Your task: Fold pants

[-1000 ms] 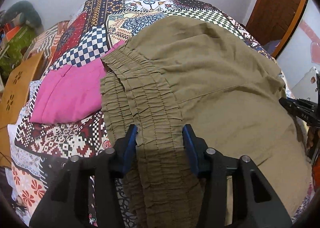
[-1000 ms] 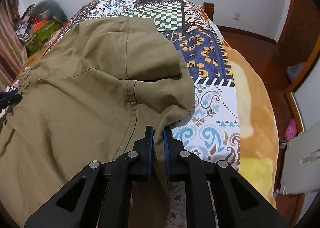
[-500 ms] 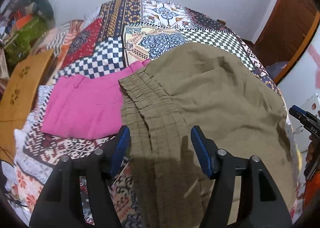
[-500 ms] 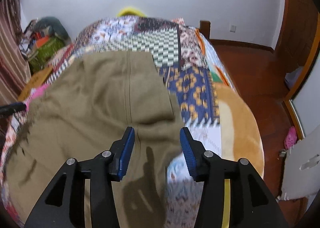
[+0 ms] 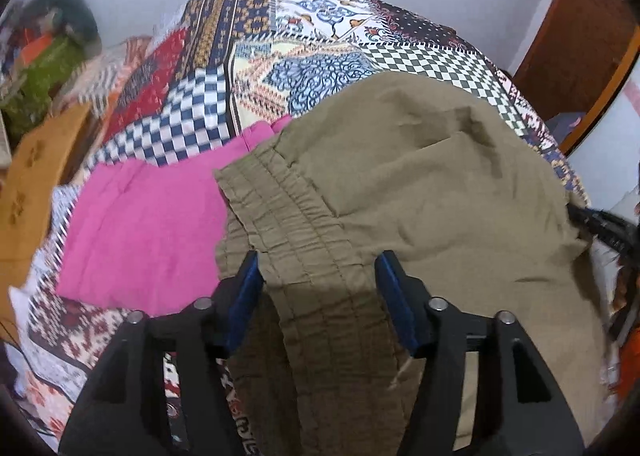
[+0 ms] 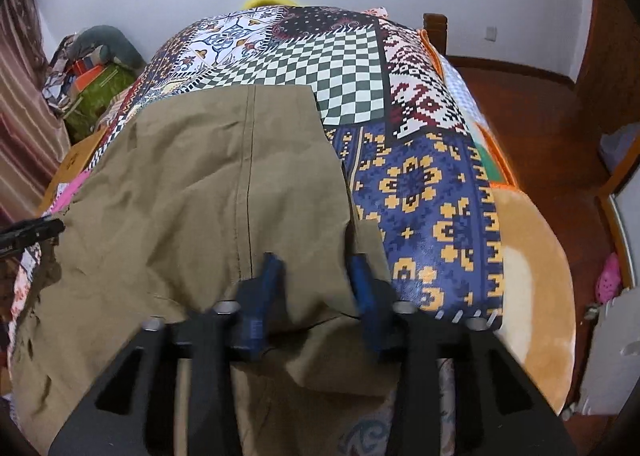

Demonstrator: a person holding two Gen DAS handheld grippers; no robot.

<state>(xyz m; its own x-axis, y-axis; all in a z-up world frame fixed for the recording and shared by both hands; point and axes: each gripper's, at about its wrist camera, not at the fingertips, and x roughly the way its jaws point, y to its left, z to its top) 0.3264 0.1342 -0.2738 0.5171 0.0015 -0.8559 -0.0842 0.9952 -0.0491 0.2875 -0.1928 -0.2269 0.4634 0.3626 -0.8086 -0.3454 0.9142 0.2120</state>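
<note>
A patchwork quilt (image 6: 420,184) covers the bed. A pink cloth (image 5: 144,232) lies near its left edge. A wooden door (image 5: 584,28) stands beyond the right edge.

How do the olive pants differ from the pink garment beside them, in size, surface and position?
The olive pants cover far more of the bed than the pink garment. The pants show a gathered elastic waistband and creases; the pink garment looks smooth and flat. The pants lie between the open fingers of the left gripper, while the pink garment lies off to its side, with the pants' edge overlapping it. Both rest on the patchwork bedspread.
</note>
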